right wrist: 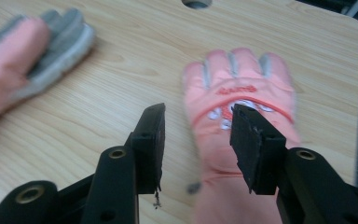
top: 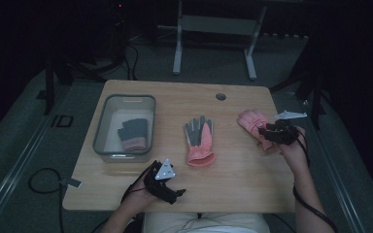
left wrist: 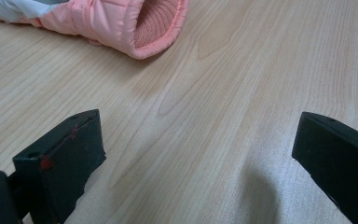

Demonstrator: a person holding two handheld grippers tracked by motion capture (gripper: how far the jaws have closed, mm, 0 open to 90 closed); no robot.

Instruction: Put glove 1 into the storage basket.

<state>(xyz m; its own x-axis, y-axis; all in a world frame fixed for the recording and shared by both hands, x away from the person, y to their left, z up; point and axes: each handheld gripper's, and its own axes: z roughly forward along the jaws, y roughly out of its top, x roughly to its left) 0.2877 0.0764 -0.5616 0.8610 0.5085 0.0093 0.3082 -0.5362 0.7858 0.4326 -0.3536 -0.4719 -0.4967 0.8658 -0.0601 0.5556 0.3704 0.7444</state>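
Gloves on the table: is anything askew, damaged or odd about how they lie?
Nothing looks damaged. The middle glove lies grey palm up; the right glove lies pink back up under the open right gripper. A dark glove sits in the bin.

Wood table — grey bin, 2 pink gloves flat on top.
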